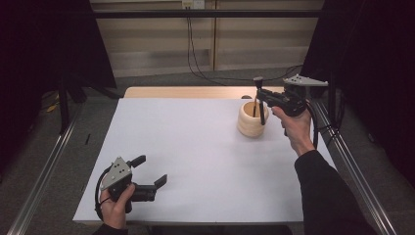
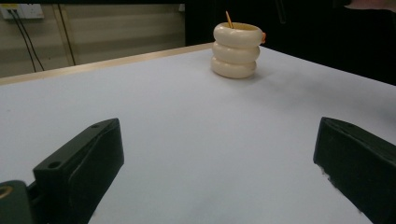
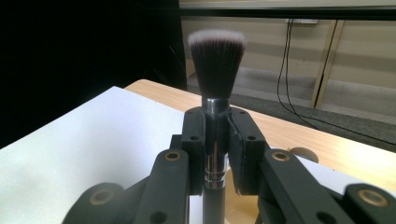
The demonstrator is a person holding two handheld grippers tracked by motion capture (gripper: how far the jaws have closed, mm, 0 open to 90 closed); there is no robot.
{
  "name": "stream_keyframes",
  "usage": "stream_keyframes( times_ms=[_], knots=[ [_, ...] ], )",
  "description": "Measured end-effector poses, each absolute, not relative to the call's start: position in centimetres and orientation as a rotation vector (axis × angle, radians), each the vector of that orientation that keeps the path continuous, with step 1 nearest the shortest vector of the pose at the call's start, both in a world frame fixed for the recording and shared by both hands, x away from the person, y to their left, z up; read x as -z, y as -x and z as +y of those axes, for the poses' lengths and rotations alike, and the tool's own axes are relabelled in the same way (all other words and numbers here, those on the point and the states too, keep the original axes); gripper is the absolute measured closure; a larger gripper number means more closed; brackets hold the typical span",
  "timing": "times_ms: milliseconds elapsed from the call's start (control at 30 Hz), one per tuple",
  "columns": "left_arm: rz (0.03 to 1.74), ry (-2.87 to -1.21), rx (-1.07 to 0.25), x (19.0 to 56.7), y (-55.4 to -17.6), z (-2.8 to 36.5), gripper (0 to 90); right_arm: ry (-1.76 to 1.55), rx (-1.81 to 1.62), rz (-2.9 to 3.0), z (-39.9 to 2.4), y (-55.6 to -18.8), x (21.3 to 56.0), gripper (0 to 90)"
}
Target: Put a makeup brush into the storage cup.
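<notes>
Above the far right part of the bench (image 1: 205, 161), the right tongs (image 1: 259, 94) are clenched on a brush (image 3: 216, 107), gripping its metal collar just under the bristles. The brush stands upright, its long axis vertical: the dark, pale-tipped bristles point up above the jaws, and the handle hangs straight down below them. In the high view the handle's lower end reaches into the mouth of a cup (image 1: 253, 119), a cream holder shaped like three stacked rings that sits right beneath these tongs. From the left gripper view a thin stick (image 2: 229, 19) leans out of the cup; whether the brush handle touches the cup's wall or floor I cannot tell.

Near the bench's front left corner, well apart from the cup and brush, the left tongs (image 1: 150, 170) are released, jaws spread wide with nothing between them, resting low over the white surface. They point towards the cup, which stands far ahead of them and a little to the right of centre in their own view.
</notes>
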State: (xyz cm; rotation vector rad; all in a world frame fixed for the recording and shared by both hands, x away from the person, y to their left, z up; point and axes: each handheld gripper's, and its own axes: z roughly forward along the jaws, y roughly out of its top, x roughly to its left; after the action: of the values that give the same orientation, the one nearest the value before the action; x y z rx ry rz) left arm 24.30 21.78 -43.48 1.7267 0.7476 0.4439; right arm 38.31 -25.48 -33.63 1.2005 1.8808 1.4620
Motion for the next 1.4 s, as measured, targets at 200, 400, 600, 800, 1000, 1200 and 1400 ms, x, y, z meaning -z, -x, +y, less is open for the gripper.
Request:
stream_keyframes(
  times_ms=[200, 400, 600, 800, 1000, 1200, 1400],
  knots=[
    [0.754, -1.718, -0.442, 43.5, -24.4, 21.9, 1.6, -1.201, -1.435, 1.881, -25.3, -39.6, 33.8, 77.9],
    [0.758, -1.717, -0.442, 43.5, -24.4, 21.9, 1.6, -1.201, -1.411, 1.878, -25.0, -41.0, 33.6, 77.9],
    [0.745, -1.736, -0.446, 43.5, -24.5, 22.2, 1.6, -1.218, -1.39, 1.899, -24.8, -42.4, 33.9, 77.9],
    [0.751, -1.728, -0.44, 43.5, -24.5, 22.1, 1.6, -1.23, -1.362, 1.905, -24.6, -43.2, 34.6, 77.9],
    [0.753, -1.735, -0.444, 43.6, -24.5, 22.1, 1.6, -1.247, -1.355, 1.915, -24.6, -43.9, 35.5, 77.8],
    [0.752, -1.73, -0.438, 43.6, -24.5, 22.1, 1.6, -1.261, -1.334, 1.948, -24.3, -44.4, 36.5, 77.8],
    [0.753, -1.731, -0.438, 43.6, -24.5, 22.2, 1.6, -1.267, -1.341, 1.951, -24.1, -44.3, 36.9, 77.8]
  ],
)
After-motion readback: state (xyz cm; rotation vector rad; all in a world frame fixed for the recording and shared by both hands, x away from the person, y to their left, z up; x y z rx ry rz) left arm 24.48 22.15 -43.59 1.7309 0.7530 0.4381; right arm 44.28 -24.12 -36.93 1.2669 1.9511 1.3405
